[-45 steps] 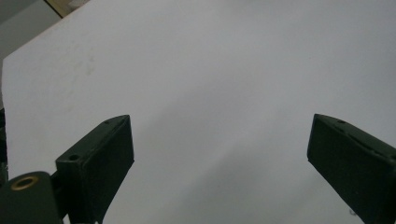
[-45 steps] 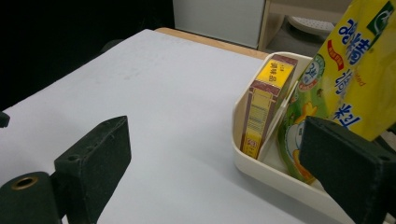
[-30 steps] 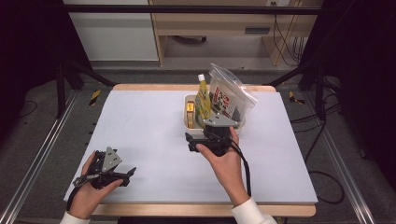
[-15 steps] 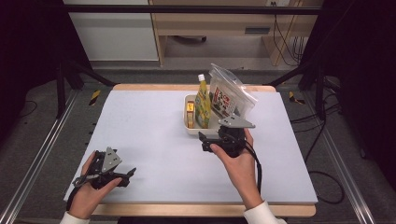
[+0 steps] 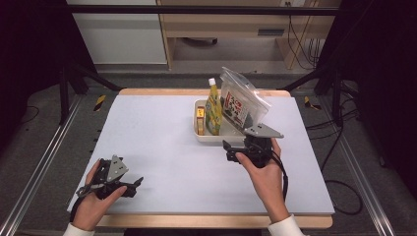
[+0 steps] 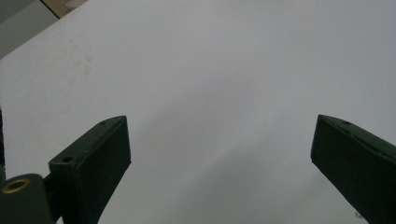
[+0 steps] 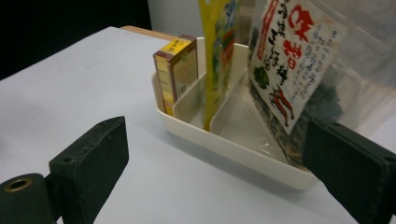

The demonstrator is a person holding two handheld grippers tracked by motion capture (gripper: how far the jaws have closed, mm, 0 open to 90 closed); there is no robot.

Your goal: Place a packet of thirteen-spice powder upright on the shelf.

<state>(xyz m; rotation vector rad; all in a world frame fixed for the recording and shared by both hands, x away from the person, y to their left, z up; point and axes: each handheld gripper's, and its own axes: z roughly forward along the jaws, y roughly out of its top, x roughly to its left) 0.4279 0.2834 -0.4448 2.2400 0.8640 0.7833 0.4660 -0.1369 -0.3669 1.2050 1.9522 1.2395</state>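
A white divided tray (image 5: 200, 136) stands right of the table's middle. It holds a small yellow box (image 5: 200, 120), a tall yellow bottle (image 5: 213, 104) and a clear bag with a red-lettered label (image 5: 240, 102) leaning right. My right gripper (image 5: 227, 151) is open just in front of the tray, jaws pointing left, nothing between them. In the right gripper view the tray (image 7: 224, 145), box (image 7: 175, 70), bottle (image 7: 217, 51) and bag (image 7: 292, 70) lie beyond the jaws. My left gripper (image 5: 136, 187) rests open at the near left corner, and in its own view only the bare table surface (image 6: 219, 70) lies between the jaws.
The white table top (image 5: 147, 128) spreads wide to the left of the tray. A wooden edge (image 5: 216, 221) runs along the near side. Metal rails (image 5: 44, 157) flank the table, and cables (image 5: 339, 187) lie on the floor at the right.
My right gripper has moved to the right along the tray's front. The left gripper has stayed still.
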